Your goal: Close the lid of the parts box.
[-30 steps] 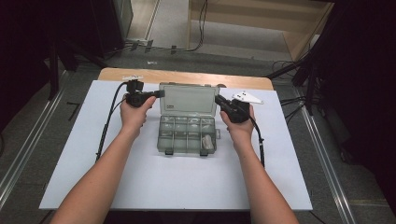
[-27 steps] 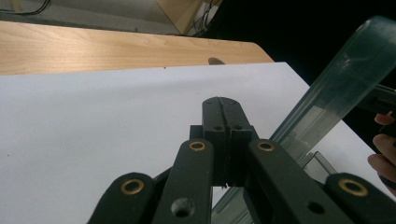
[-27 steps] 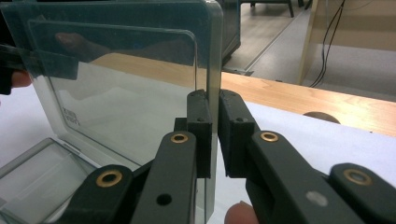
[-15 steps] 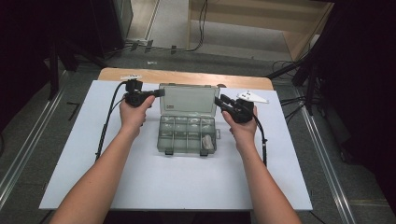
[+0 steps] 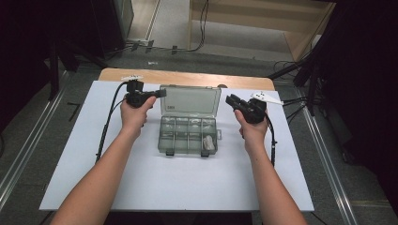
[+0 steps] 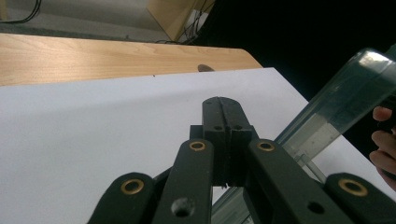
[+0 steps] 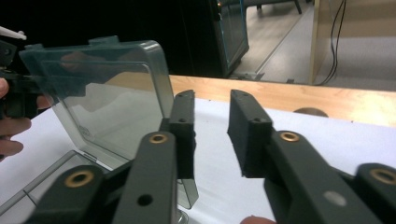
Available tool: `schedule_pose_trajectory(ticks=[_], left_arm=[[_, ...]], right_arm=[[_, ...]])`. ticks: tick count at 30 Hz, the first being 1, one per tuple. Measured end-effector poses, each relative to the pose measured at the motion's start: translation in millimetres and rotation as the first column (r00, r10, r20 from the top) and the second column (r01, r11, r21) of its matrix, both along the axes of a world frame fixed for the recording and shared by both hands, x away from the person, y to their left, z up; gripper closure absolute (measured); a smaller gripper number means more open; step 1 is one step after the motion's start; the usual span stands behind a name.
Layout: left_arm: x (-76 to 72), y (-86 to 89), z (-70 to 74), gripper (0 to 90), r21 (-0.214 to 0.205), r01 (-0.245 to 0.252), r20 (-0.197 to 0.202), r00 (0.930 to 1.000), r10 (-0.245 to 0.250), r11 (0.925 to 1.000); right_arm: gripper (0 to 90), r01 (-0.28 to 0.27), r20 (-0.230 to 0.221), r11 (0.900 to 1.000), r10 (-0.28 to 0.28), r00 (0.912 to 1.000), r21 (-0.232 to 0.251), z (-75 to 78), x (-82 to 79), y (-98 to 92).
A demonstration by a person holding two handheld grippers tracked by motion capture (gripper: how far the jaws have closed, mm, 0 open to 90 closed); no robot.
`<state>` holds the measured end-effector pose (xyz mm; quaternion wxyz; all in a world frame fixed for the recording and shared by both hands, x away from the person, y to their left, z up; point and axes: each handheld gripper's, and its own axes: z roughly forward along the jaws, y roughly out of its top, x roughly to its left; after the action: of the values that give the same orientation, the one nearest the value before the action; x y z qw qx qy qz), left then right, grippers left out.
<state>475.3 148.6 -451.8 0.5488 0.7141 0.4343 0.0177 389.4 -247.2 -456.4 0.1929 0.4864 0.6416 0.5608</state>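
**Open organiser box between two grippers**

The left gripper (image 5: pixel 161 93) has its jaws fully together with nothing between them, its tip at the far-left corner of the raised lid (image 5: pixel 190 99). The right gripper (image 7: pixel 211 135) has just been closing; its jaws stand a little apart around empty air, just right of the lid's edge.

The clear plastic compartment box (image 5: pixel 187 136) sits mid-table on the white sheet (image 5: pixel 70 154), lid propped up on its far side. It looks light, stiff and smooth, so likely to slide or tip if pushed; the thin lid edge or front latches seem the best holds. One near-right compartment holds a small pale item (image 5: pixel 209 143). Nothing else crowds it; the gripper cables (image 5: pixel 105 126) trail on each side.
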Motion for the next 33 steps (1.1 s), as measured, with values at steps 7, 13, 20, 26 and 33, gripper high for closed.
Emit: schedule_pose_trajectory(ticks=[7, 13, 20, 26, 33], left_arm=[[-1.5, -0.7, 1.3, 89.8, 0.011, 0.006, 0.007, 1.0, -0.006, 0.9999], [-3.5, -1.4, 2.4, 89.8, 0.013, 0.01, 0.013, 0.9999, -0.01, 0.9999], [-8.8, -3.6, 3.7, 89.8, 0.024, 0.012, 0.033, 0.9994, -0.013, 0.9996], [-13.9, -5.5, 7.2, 89.8, 0.026, 0.02, 0.052, 0.9984, -0.022, 0.9995], [-20.2, -5.0, 7.7, 89.7, 0.035, 0.025, 0.06, 0.9978, -0.027, 0.9991]], right_arm=[[83.7, 0.003, -0.07, 1.0, -0.003, 0.9976, -0.005, -1.6, 11.0, 7.7], [87.9, -0.02, -0.101, 0.9997, 0.021, 0.9946, 0.012, -1.7, 17.1, 14.0], [88.0, -0.036, -0.104, 0.9992, 0.037, 0.9939, 0.018, 0.5, 18.9, 18.6], [88.0, -0.05, -0.104, 0.9986, 0.052, 0.9933, 0.017, 1.4, 16.9, 18.7], [88.0, -0.064, -0.093, 0.9978, 0.065, 0.9935, 0.015, 2.3, 12.5, 20.3]])
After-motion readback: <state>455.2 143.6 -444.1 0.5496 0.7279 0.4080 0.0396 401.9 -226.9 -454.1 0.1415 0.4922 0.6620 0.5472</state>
